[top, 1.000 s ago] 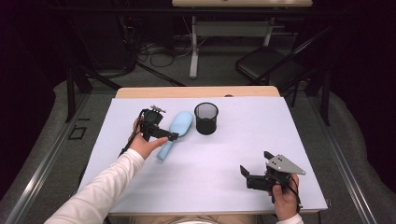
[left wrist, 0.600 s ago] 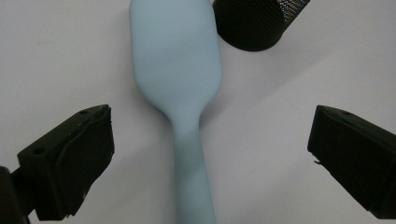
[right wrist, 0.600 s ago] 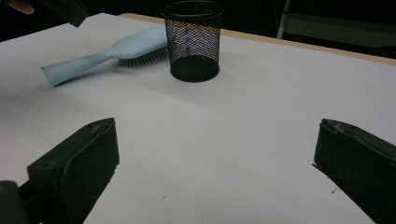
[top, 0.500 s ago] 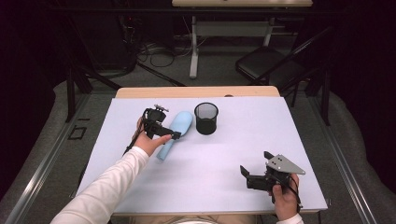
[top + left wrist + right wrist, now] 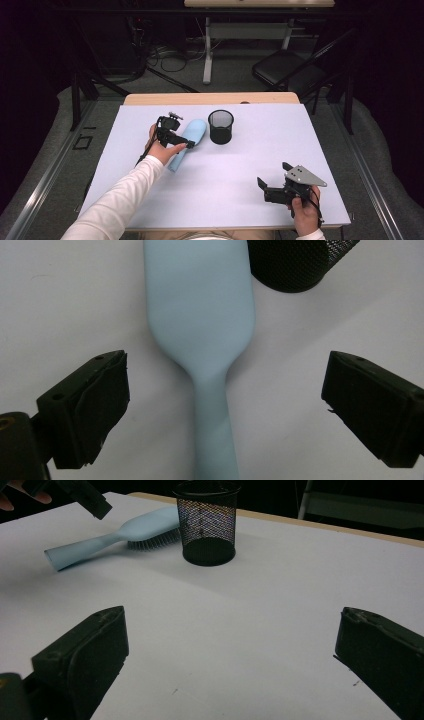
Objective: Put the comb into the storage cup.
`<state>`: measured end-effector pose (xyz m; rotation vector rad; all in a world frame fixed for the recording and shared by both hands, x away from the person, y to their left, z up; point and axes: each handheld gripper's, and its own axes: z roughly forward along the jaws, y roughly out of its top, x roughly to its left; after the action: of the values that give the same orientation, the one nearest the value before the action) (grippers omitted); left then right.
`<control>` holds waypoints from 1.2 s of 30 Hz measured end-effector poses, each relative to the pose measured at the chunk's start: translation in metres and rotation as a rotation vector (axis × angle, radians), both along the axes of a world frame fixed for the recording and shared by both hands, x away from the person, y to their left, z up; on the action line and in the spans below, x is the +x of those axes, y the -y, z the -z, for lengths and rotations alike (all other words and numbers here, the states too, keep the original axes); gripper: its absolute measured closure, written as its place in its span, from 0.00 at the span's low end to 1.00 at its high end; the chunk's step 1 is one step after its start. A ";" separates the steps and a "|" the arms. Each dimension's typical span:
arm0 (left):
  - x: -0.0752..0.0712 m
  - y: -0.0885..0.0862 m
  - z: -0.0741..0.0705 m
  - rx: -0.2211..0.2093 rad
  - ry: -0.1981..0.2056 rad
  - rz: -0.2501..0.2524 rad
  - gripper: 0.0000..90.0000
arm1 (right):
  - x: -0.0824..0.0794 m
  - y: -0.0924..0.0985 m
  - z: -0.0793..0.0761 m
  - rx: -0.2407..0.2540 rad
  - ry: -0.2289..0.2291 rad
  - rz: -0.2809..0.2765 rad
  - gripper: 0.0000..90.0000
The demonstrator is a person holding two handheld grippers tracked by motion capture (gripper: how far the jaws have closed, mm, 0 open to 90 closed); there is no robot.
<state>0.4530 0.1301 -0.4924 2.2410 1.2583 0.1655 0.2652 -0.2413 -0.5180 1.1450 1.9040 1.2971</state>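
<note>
A light blue hairbrush [image 5: 194, 134] lies bristles down on the white table [image 5: 250, 160], its handle pointing toward the near left. My left gripper [image 5: 176, 134] hovers over it, open. In the left gripper view the jaws straddle the brush's neck [image 5: 212, 390] with wide gaps on both sides, touching nothing. A black mesh cup [image 5: 221, 126] stands upright just right of the brush head [image 5: 200, 300]. My right gripper [image 5: 273, 176] is open near the table's front right, empty, facing the cup [image 5: 207, 522] and the brush [image 5: 115, 535].
The table's wooden far edge [image 5: 210, 98] lies behind the cup. Beyond it on the dark floor stand a chair [image 5: 290, 72] and a desk leg [image 5: 207, 55]. The left gripper [image 5: 82, 495] hangs above the brush handle in the right gripper view.
My left gripper has shifted slightly to the right, over the brush. The right gripper, the brush and the cup have not moved.
</note>
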 end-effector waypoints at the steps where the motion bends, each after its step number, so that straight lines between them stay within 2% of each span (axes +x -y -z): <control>1: 0.000 0.000 0.000 0.000 0.000 0.000 0.06 | 0.000 0.000 0.000 0.000 0.000 0.000 0.00; 6: 0.002 0.001 0.003 0.006 -0.008 -0.004 0.06 | 0.000 0.000 0.000 0.000 0.000 -0.002 0.00; 21: 0.007 0.004 0.011 0.021 -0.034 -0.008 0.14 | 0.000 0.000 0.001 -0.001 -0.004 -0.007 0.01; 30: 0.010 0.007 0.017 0.029 -0.061 -0.009 0.17 | 0.001 0.000 0.001 -0.001 -0.006 -0.009 0.02; 33: 0.011 0.008 0.018 0.026 -0.081 -0.018 0.17 | 0.001 0.000 0.001 -0.002 -0.006 -0.009 0.02; 36: 0.012 0.009 0.020 0.040 -0.087 -0.012 0.18 | 0.001 0.000 0.001 -0.005 -0.008 -0.011 0.02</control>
<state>0.4654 0.1212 -0.5124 2.2967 1.3254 0.0994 0.2660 -0.2410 -0.5191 1.1399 1.9209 1.2951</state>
